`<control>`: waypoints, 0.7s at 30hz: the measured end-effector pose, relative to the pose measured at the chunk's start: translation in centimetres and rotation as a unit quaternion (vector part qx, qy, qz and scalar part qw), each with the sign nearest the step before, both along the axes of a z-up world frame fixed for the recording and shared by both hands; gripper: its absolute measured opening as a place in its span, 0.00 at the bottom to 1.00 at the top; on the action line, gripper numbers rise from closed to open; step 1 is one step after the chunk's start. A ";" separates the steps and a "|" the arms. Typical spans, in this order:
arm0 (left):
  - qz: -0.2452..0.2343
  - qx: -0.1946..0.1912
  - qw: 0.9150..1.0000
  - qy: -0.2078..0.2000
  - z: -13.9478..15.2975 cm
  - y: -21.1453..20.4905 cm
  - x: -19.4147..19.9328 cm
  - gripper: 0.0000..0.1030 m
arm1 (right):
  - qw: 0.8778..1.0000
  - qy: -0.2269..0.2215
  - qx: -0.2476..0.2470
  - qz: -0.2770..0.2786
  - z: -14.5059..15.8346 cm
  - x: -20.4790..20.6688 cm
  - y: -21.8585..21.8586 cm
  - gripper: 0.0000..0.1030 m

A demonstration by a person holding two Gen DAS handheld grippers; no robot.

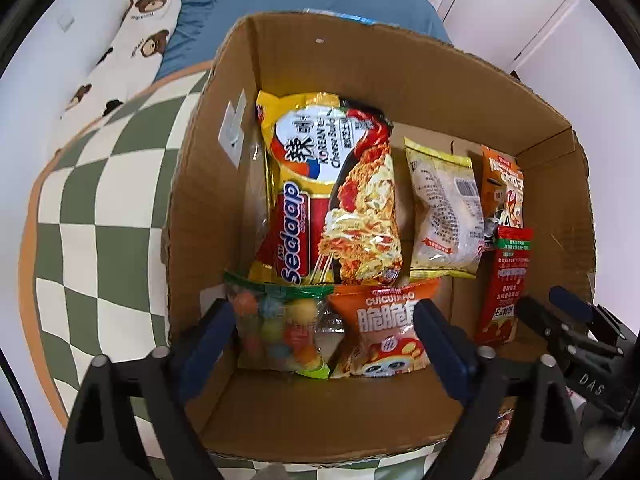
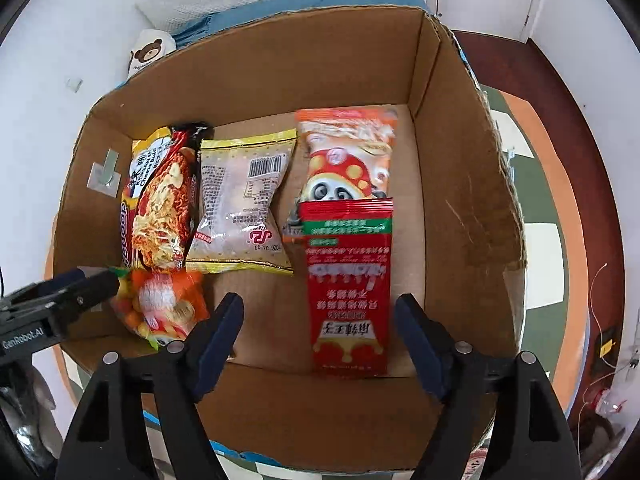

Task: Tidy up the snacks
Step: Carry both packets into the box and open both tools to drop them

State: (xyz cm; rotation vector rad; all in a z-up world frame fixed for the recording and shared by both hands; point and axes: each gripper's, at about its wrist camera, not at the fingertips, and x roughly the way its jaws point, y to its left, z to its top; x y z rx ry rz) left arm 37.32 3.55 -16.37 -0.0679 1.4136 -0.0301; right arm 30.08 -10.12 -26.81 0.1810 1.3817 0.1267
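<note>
step: packing snacks in the cardboard box | left claw agape over candy bag, right claw agape over red sachet, both empty | next, i judge: fetch another snack

Noodle packet reads "Sedaap" and "KOREAN"; orange snack bag reads, perhaps, "CUICUIXIAO"
</note>
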 end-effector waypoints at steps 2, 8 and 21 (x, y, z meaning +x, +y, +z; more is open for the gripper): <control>0.002 0.003 1.000 -0.002 0.1 -0.1 0.0 0.90 | 1.000 -0.001 -0.005 0.000 0.1 -0.3 0.0 0.78; -0.003 0.019 0.999 -0.026 1.2 -0.9 -0.3 0.90 | 1.000 -0.009 -0.003 -0.021 1.3 -1.1 -1.0 0.78; -0.007 0.015 0.994 -0.107 5.9 -1.8 -4.2 0.90 | 0.998 -0.057 -0.024 -0.016 5.0 -4.2 -0.8 0.93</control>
